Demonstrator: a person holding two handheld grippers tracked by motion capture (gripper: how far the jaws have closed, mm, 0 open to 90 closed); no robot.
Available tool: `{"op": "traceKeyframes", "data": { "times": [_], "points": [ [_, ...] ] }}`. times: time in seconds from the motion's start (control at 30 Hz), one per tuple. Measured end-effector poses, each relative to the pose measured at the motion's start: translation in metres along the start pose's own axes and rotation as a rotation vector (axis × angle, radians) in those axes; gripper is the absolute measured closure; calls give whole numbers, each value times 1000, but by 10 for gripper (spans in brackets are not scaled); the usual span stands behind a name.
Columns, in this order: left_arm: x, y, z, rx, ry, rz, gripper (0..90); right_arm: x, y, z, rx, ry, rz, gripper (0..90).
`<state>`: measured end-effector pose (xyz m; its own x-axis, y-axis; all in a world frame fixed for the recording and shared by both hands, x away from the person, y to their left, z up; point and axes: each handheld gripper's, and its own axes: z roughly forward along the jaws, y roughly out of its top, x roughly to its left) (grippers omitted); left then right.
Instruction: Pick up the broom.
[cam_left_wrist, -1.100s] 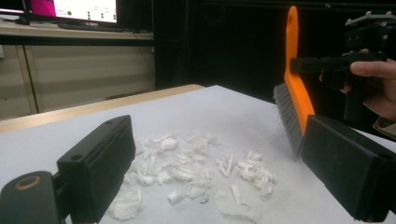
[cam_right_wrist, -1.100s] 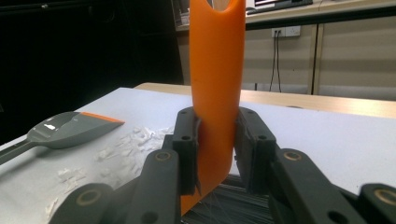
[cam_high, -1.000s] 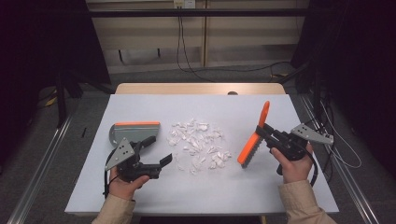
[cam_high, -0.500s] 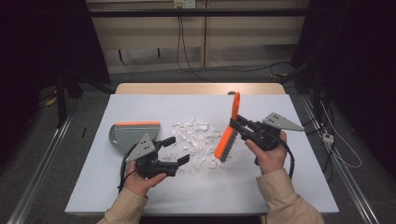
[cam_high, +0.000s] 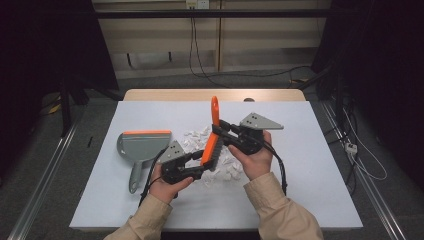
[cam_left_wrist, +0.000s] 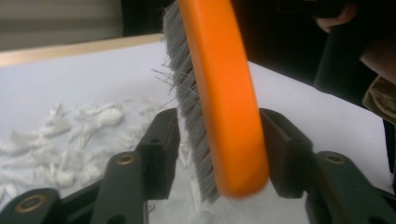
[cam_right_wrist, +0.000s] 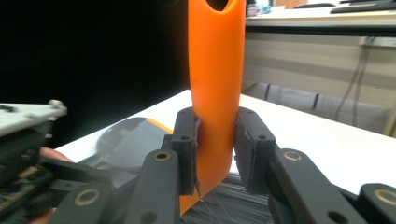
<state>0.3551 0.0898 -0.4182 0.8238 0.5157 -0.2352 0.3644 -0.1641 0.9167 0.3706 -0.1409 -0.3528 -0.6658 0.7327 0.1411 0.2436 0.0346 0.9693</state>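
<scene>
High view: your right gripper (cam_high: 222, 131) is clamped on the orange brush (cam_high: 212, 135) at its handle, holding it upright over the white paper scraps (cam_high: 196, 141) on the table (cam_high: 310, 180). Your left gripper (cam_high: 199, 169) has just been closing around the brush head, bristles against one jaw, though I cannot tell whether both pads press yet. Left of them, the grey dustpan (cam_high: 141, 147) lies flat with nothing visible in its pan.

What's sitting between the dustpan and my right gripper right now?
In the high view, between the dustpan and the right gripper lie white paper scraps on the table, plus the orange brush that gripper holds.
</scene>
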Motion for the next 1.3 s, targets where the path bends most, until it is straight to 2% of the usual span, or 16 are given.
{"op": "traceKeyframes", "data": {
  "times": [0.03,0.07,0.1,0.17,0.23,0.3,0.47,0.67,0.83,0.9,0.93,1.0,1.1,1.17,1.23,1.3],
  "points": [
    [0,0,-1,24,28,2,601,3,0,2,4,-1,-7,719],
    [2,-1,-2,34,35,-3,658,5,0,4,13,-3,-22,718],
    [2,-1,-3,45,45,-5,678,6,0,6,18,3,-28,716],
    [2,-2,-5,53,62,-10,691,9,0,8,25,7,-16,713],
    [2,-4,-6,40,77,-30,696,10,0,10,33,13,-6,709],
    [2,-5,-6,29,88,-33,698,10,1,12,39,18,3,697],
    [4,-4,-13,-35,145,-40,700,14,1,16,36,-5,5,503],
    [6,-3,-19,-64,202,-41,700,19,-9,18,54,-42,79,344],
    [2,-2,-17,-76,236,-31,700,29,-19,29,84,-34,161,317],
    [-1,-2,-16,-77,239,-21,700,34,-22,34,94,-10,199,339],
    [-3,-2,-15,-74,252,-3,698,36,-22,36,102,-15,204,322],
    [-6,-2,-15,-85,251,2,696,41,-23,40,105,-56,214,308],
    [-11,-1,-15,-98,268,45,692,43,-23,44,103,-83,262,354],
    [-18,1,-15,-95,290,84,687,44,-23,46,112,-78,299,394],
    [-20,2,-16,-102,294,93,685,45,-21,46,114,-86,325,432],
    [-21,2,-15,-98,301,104,678,45,-19,45,109,-70,358,501]
  ]
}}
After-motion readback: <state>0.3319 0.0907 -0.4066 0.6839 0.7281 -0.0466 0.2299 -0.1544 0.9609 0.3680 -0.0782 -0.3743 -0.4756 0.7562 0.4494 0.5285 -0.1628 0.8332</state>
